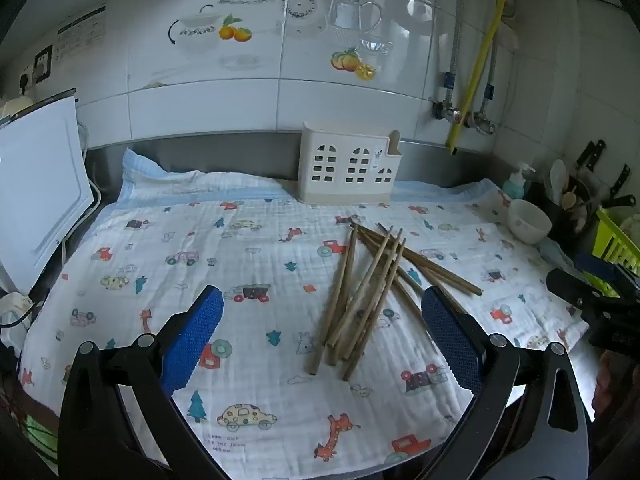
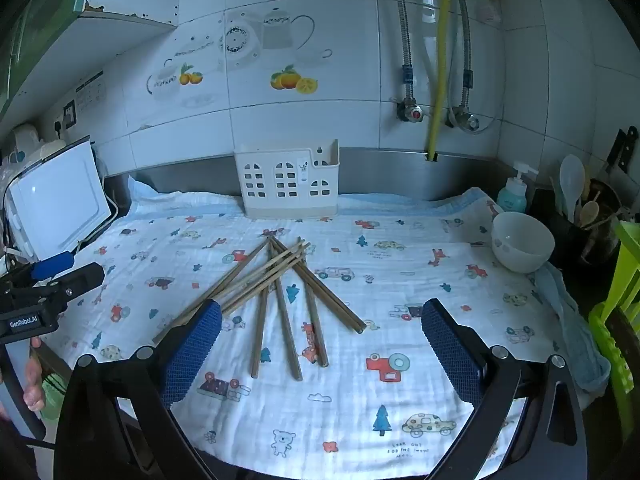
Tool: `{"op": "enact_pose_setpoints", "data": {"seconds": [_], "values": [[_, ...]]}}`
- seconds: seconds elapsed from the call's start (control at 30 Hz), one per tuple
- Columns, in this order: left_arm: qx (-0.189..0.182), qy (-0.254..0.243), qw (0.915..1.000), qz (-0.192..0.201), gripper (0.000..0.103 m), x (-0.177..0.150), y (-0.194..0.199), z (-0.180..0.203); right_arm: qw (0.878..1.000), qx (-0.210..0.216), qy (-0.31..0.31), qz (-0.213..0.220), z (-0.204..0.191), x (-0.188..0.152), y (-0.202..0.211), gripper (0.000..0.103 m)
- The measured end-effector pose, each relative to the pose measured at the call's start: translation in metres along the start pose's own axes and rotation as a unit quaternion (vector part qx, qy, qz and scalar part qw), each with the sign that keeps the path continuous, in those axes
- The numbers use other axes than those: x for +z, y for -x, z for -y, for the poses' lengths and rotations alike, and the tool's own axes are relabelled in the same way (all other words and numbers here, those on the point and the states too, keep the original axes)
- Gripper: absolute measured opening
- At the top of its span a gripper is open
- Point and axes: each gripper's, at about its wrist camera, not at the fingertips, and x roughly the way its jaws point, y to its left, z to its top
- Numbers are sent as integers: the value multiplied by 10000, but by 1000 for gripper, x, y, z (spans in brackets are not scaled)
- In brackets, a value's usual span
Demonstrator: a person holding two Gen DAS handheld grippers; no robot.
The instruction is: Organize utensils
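Kitchen counter under a printed cloth (image 1: 248, 240)

Both the left gripper (image 1: 322, 312) and the right gripper (image 2: 321, 322) hang with fingers spread, holding nothing. Beyond them, the chopsticks (image 2: 280, 284) lie crossed on the cloth; the holder (image 2: 288, 182) stands behind, at the tiled wall (image 2: 304, 120).

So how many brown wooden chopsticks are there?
About 10 brown wooden chopsticks, all in one crossed pile on the cartoon-print cloth, in front of the white plastic holder. They overlap, so some may be hidden.
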Motion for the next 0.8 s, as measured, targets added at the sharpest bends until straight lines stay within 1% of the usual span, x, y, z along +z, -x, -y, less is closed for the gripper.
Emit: {"op": "enact_pose_setpoints", "data": {"seconds": [0.27, 0.4, 0.8], "values": [[90, -60, 9999, -25, 98, 1, -2, 2, 10000, -1, 25, -42, 0, 0, -2, 97], [107, -101, 9999, -18, 98, -1, -5, 10, 10000, -12, 28, -43, -1, 1, -1, 97], [104, -194, 9998, 0, 98, -3, -3, 5, 10000, -11, 40, -42, -3, -2, -3, 97]]}}
